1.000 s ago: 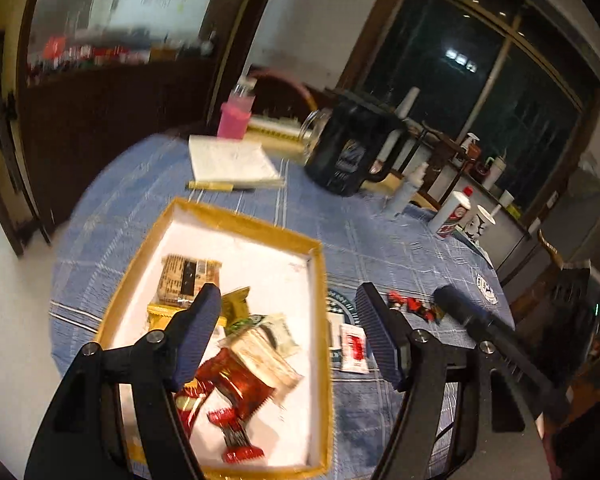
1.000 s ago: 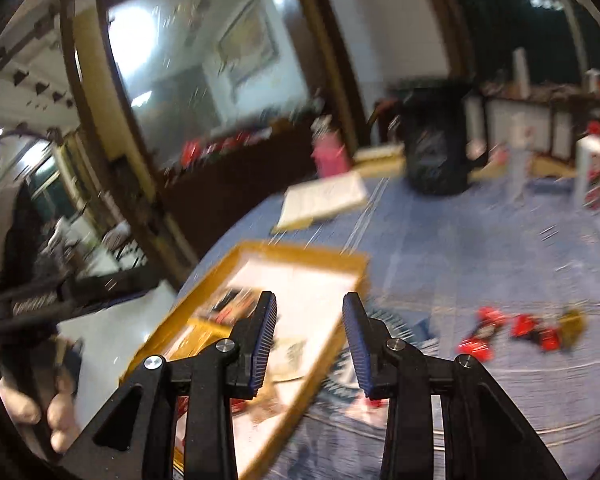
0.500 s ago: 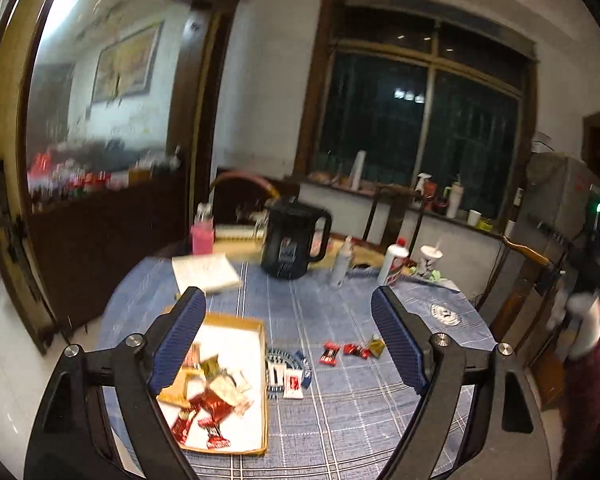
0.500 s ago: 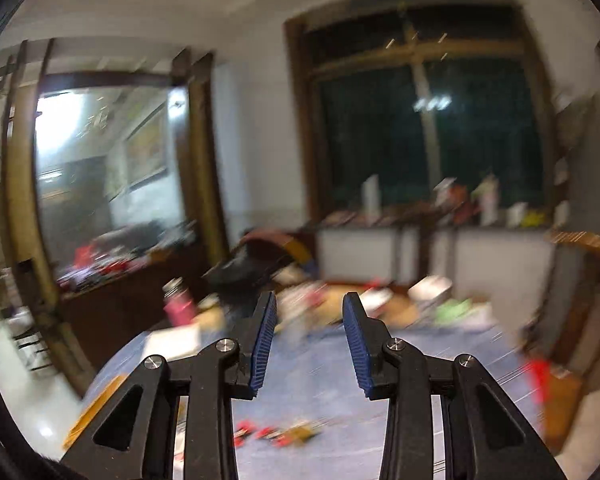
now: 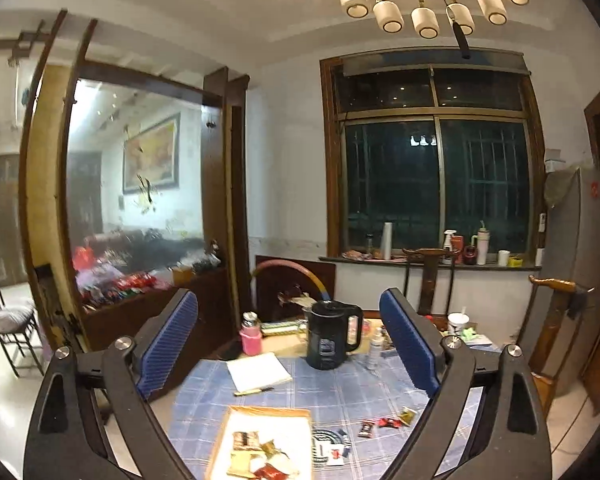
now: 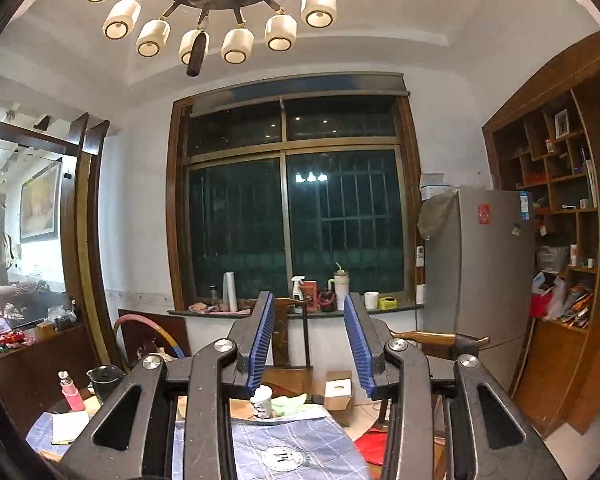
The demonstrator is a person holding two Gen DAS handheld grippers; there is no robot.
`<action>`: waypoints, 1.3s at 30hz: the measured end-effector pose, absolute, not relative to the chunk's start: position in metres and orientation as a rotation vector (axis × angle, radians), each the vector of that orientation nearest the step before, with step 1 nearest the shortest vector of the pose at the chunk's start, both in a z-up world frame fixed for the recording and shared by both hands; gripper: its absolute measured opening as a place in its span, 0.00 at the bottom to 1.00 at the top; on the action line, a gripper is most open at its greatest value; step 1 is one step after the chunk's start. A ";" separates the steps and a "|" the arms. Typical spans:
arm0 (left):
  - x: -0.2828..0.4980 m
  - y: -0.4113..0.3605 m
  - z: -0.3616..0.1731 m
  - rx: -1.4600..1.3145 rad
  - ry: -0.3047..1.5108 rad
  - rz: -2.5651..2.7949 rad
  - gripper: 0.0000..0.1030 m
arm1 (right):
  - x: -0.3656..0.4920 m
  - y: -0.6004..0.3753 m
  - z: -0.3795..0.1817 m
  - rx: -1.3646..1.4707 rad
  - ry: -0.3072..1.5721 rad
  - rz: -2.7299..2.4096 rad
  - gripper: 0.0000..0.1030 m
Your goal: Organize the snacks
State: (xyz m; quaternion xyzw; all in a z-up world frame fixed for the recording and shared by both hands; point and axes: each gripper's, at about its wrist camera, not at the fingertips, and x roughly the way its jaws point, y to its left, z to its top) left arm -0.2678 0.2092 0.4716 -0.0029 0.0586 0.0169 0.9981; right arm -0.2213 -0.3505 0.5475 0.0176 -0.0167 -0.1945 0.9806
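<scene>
Both grippers are held level above the table [image 5: 340, 396], empty, probably a pause between pickups. The left gripper [image 5: 288, 344] is spread wide and opening; nothing lies between its fingers. The right gripper [image 6: 310, 344] is partly apart and opening, also empty. The tray [image 5: 224, 432] holds several snacks; three loose snacks [image 5: 386, 424] lie on the cloth right of it, well below the left fingers.

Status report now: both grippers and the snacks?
Left gripper opening, empty. Right gripper opening, empty. Snacks loose on table beside tray. Nothing blocking.
</scene>
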 end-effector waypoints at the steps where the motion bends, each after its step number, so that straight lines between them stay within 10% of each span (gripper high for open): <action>1: -0.266 0.209 0.466 -0.014 0.125 0.023 0.91 | -0.217 -0.347 0.538 0.033 -0.062 -0.377 0.53; 23: -0.122 0.135 0.169 -0.122 0.667 -0.186 0.91 | -0.032 -0.223 0.131 0.238 0.750 0.285 0.62; 27: -0.095 0.127 0.123 -0.159 0.779 -0.243 0.90 | 0.003 -0.212 0.079 0.262 0.845 0.298 0.57; 31: -0.076 0.115 0.103 -0.107 0.815 -0.264 0.65 | 0.048 -0.209 0.053 0.278 0.892 0.273 0.56; 39: -0.038 0.115 0.068 -0.097 0.894 -0.249 0.65 | 0.124 -0.206 0.018 0.480 0.964 0.249 0.58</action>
